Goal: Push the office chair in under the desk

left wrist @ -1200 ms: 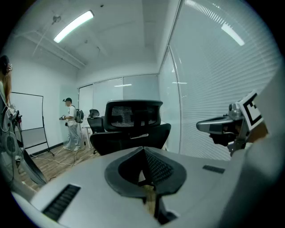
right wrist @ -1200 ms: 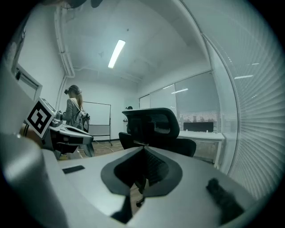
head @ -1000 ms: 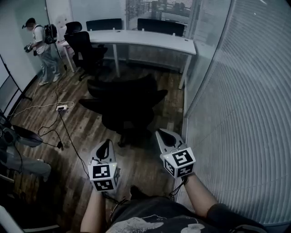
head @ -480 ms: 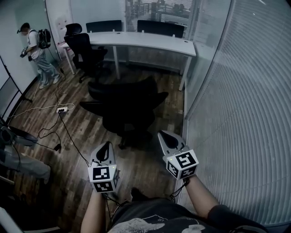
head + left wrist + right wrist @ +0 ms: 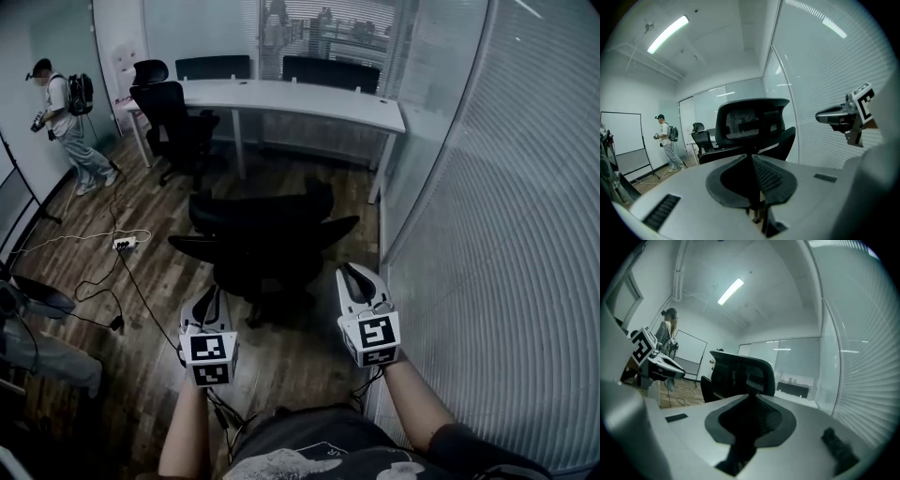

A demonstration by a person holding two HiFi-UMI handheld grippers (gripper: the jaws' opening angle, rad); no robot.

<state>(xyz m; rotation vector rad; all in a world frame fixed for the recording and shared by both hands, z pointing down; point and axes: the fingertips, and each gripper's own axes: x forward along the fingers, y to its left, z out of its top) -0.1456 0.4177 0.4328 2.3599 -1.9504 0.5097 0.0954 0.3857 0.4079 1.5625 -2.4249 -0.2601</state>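
Observation:
A black office chair (image 5: pixel 267 239) stands on the wooden floor with its back towards me, some way short of the long white desk (image 5: pixel 309 96). My left gripper (image 5: pixel 212 293) is shut and empty, just short of the chair's left rear. My right gripper (image 5: pixel 352 273) is also shut and empty, close to the chair's right side. In the left gripper view the chair's mesh back (image 5: pixel 750 123) rises straight ahead beyond the closed jaws, with the right gripper (image 5: pixel 834 116) at the right. The right gripper view shows the chair back (image 5: pixel 740 373) ahead and the left gripper (image 5: pixel 656 363) at the left.
A second black chair (image 5: pixel 173 108) stands at the desk's left end. A person with a backpack (image 5: pixel 61 112) stands by the left wall. Cables and a power strip (image 5: pixel 125 243) lie on the floor at left. A glass wall with blinds (image 5: pixel 506 234) runs along the right.
Both grippers have moved forward towards the chair, which now sits nearer below me. The person at the left has shifted further left.

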